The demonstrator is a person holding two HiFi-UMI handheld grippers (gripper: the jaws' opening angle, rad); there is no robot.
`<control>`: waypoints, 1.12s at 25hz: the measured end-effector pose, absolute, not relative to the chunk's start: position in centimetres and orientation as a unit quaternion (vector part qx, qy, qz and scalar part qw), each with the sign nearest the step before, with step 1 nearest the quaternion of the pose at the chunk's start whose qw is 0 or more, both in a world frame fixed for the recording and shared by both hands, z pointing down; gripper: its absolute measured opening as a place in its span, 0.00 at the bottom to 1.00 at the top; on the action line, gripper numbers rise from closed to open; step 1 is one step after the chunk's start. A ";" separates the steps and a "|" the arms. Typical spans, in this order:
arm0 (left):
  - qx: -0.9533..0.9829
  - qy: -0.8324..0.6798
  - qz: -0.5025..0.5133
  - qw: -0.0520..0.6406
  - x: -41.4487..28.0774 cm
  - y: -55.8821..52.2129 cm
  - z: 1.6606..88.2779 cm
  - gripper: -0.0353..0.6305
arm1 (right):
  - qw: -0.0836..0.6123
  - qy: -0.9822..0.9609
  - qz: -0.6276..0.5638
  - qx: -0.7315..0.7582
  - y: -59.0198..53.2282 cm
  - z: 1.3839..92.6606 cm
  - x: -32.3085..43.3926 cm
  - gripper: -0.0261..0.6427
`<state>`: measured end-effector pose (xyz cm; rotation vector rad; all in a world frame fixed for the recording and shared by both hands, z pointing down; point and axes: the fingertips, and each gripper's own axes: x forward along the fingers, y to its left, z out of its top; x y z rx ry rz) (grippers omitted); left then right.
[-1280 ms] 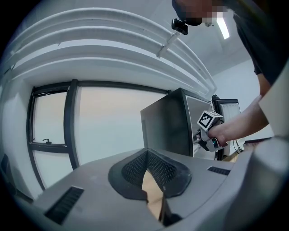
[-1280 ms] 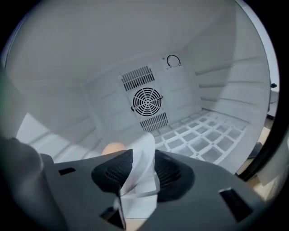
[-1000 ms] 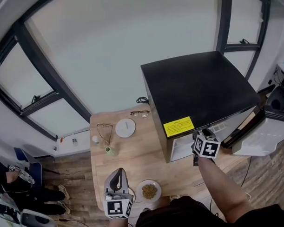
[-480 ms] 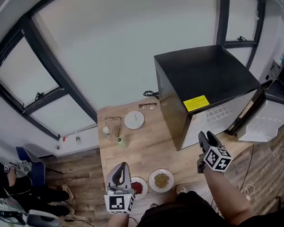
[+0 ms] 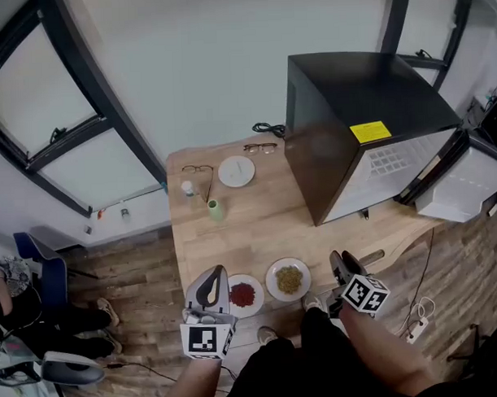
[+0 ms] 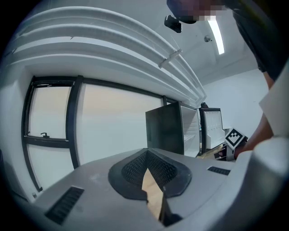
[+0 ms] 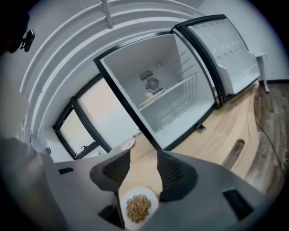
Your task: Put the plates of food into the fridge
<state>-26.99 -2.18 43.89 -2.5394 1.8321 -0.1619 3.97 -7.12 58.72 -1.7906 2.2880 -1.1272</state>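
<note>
Two plates of food sit at the table's near edge: one with red food (image 5: 243,295) and one with tan food (image 5: 289,279). My left gripper (image 5: 212,276) hovers just left of the red plate, jaws shut with nothing held (image 6: 145,169). Right of the tan plate, my right gripper (image 5: 340,262) stands open. In the right gripper view the tan plate (image 7: 137,207) lies below its jaws (image 7: 143,164), apart from them. The black fridge (image 5: 356,125) stands on the table's right, its door (image 5: 468,182) swung open and its white inside (image 7: 167,90) showing a shelf.
Farther back on the wooden table (image 5: 258,226) lie an empty white plate (image 5: 236,171), two pairs of glasses (image 5: 197,168) (image 5: 260,148), a green cup (image 5: 215,209) and a small white bottle (image 5: 187,188). A cable (image 5: 269,129) lies behind the fridge. Windows line the wall.
My right gripper has drawn back from the fridge door to the table's front edge beside the tan plate. The view shifted back, bringing the red plate into sight. The left gripper barely moved.
</note>
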 end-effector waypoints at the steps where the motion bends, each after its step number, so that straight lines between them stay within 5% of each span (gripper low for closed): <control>1: -0.810 0.584 -0.052 0.001 -27.3 -2.0 44.1 0.06 | 0.012 0.726 -0.377 -0.575 -6.2 59.9 3.5 0.34; 8: -0.822 0.566 -0.065 0.004 -26.8 -0.1 44.8 0.06 | 0.005 0.681 -0.459 -0.571 -0.9 66.4 1.7 0.34; 11: -0.822 0.566 -0.071 -0.009 -26.1 1.4 46.2 0.06 | -0.001 0.662 -0.484 -0.572 1.0 69.0 0.9 0.23; 28: -0.815 0.565 -0.126 -0.020 -27.5 3.9 46.8 0.06 | 0.082 0.573 -0.640 -0.506 2.6 77.3 -4.6 0.31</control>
